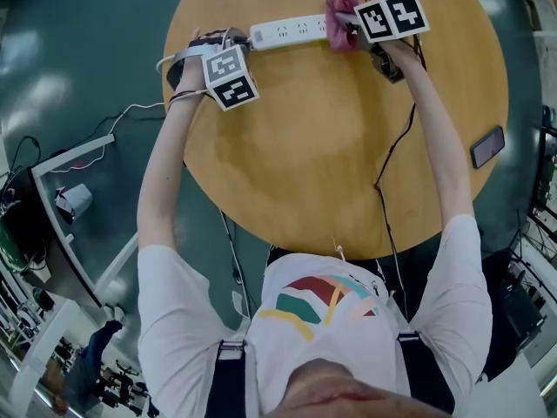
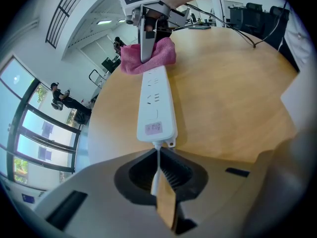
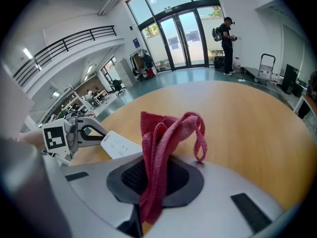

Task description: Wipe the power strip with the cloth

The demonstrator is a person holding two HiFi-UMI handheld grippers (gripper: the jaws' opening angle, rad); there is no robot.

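Wiping under way at the round table (image 1: 348, 172): the person's left gripper (image 1: 228, 43) has its jaws pressed together on the white cord (image 2: 157, 165) right where it leaves the power strip (image 1: 287, 31). This looks like an anchor hold, so that the strip does not slide when it is rubbed. The right gripper (image 1: 348, 26) pinches a bunched pink cloth (image 1: 342, 11) between its jaws, with loose folds and a loop spilling out past them. The bundle is set down on the strip's far end, the end opposite the cord.

The strip lies flat with its sockets facing up, near the table edge farthest from the person. Its long axis runs straight from one gripper to the other. In the left gripper view the strip (image 2: 157, 100) stretches directly away from the jaws toward the cloth (image 2: 130, 62). The labelled cord end points at the left gripper, and the free end points at the right gripper and sits under the cloth. With the cloth at that end, a stroke along the axis toward the cord would likely cover the socket face.
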